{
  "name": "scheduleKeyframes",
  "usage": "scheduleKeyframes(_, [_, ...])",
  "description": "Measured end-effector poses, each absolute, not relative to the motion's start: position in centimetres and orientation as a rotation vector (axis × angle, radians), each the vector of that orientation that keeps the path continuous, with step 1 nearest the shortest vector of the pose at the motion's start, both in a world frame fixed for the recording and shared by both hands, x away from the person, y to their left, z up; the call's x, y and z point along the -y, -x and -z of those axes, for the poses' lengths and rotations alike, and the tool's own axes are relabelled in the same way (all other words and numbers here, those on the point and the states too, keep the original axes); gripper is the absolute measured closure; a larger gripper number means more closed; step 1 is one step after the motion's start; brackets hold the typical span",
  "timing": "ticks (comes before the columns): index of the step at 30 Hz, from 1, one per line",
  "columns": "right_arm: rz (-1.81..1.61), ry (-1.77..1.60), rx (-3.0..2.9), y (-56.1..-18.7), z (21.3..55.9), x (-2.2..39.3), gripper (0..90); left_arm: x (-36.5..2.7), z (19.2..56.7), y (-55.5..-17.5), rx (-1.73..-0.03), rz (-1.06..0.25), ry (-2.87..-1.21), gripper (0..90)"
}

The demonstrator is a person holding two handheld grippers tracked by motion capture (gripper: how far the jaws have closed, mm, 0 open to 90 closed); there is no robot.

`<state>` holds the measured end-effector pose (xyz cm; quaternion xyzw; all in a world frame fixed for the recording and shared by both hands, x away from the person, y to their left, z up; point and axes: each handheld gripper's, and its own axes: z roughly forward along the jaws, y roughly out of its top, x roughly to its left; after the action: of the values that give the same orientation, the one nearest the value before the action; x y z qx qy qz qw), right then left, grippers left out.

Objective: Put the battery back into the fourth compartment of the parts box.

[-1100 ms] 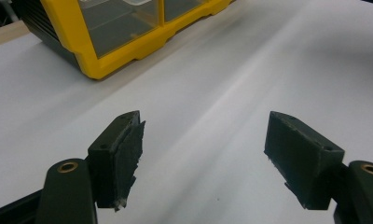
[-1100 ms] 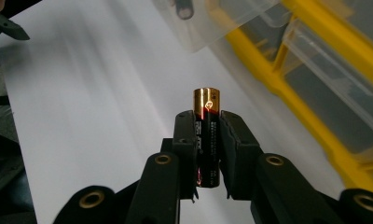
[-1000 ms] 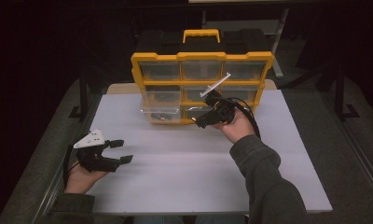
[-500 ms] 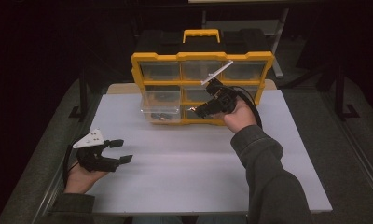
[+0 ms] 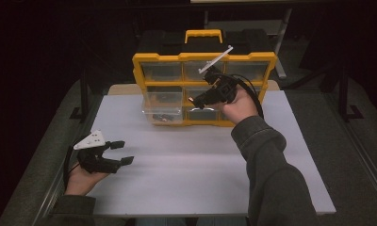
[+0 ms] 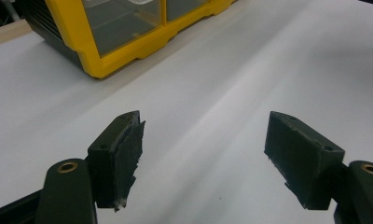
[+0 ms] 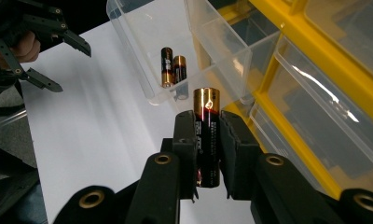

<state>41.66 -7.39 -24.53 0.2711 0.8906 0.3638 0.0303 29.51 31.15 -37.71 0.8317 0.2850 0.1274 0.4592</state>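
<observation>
beside clear plastic drawer [image 7: 175, 51], right claw [image 7: 208, 140] pinches glossy cylindrical battery [image 7: 206, 135]; left claw [image 6: 203, 154] spread wide.

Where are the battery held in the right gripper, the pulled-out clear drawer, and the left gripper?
battery [image 7: 206, 135], right gripper view, middle of its body.
clear drawer [image 7: 142, 65], right gripper view, its front wall.
left gripper [image 6: 203, 156], left gripper view, midway between its open jaws.

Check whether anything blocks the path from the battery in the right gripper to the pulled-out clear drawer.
Nothing visible does. The right gripper holds the battery short of the open clear drawer, with open air between. Two batteries lie inside, with bare floor beside them.
</observation>
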Motion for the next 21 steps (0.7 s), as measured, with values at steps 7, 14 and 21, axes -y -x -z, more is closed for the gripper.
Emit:
scheduleKeyframes(7, [-1.119,-0.809,-2.743,-41.9,23.6,6.9,76.1,-31.2,37.7,-29.6,-0.708,-0.308,-2.047,27.4])
scheduleKeyframes(14, [-1.123,-0.779,-2.734,-42.2,22.2,6.3,76.1,-31.1,37.7,-29.5,-0.714,-0.304,-2.036,27.4])
scheduleKeyframes(21, [-1.124,-0.737,-2.723,-42.6,20.7,5.2,76.1,-31.2,37.6,-29.4,-0.714,-0.309,-2.03,27.4])
